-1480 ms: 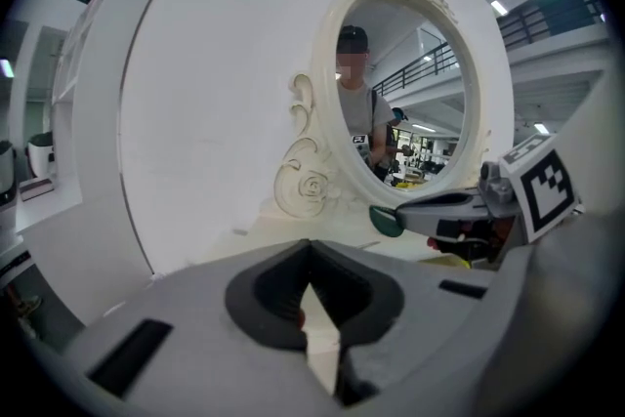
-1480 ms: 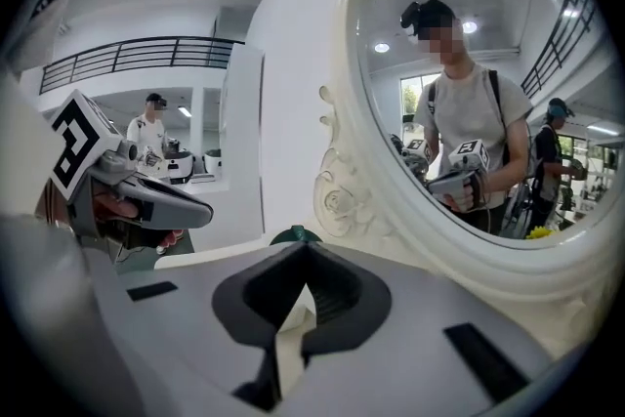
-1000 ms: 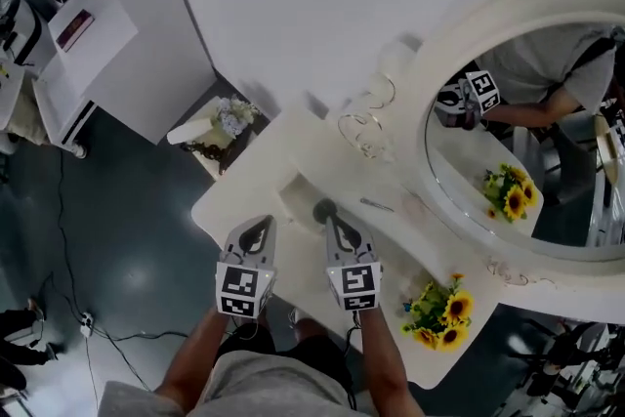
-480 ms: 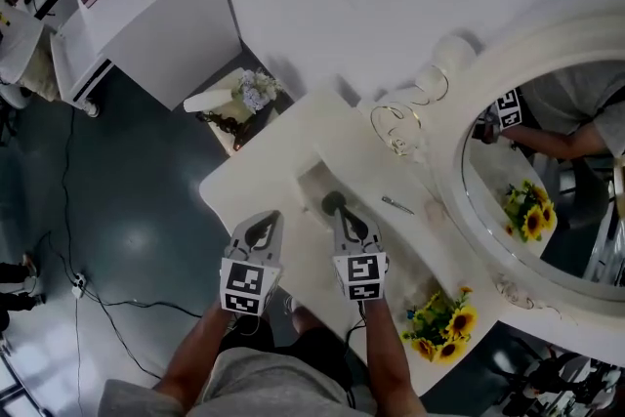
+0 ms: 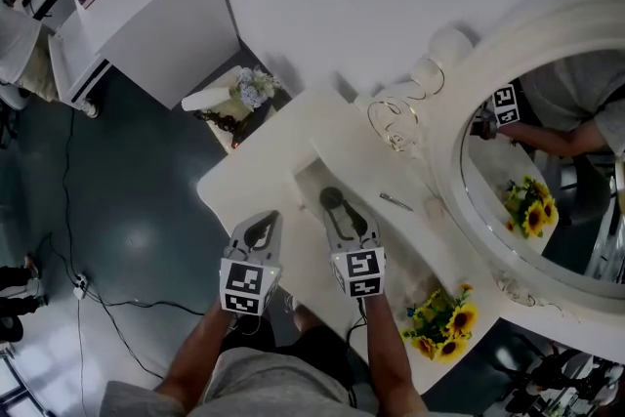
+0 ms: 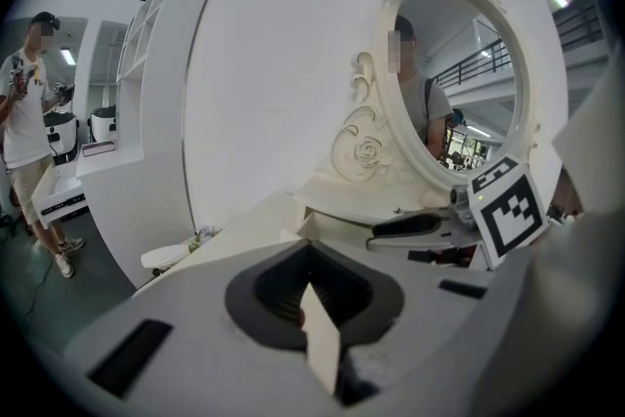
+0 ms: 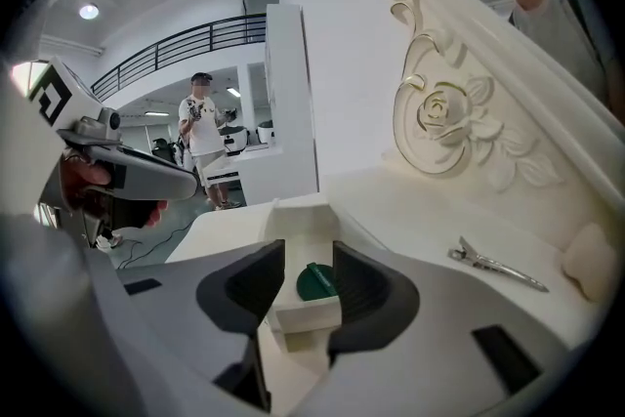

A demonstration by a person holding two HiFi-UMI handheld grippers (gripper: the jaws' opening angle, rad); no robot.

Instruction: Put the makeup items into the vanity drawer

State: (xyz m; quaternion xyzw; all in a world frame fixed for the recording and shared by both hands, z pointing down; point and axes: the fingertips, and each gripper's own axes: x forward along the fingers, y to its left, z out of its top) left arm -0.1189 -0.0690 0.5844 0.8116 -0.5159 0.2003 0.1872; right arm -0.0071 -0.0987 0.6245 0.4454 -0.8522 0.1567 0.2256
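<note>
desk: white vanity, carrying an open drawer at its front.
right hand-held gripper: hanging over the drawer, its jaws having just been opening, now released and pinching nothing.
left hand-held gripper: staying clenched, empty.
green compact: lying inside the drawer, between the right jaws but clear of them.
hair clip: lying on the desk; probably next, so the right gripper should be rising straight, clearing the drawer walls.
</note>
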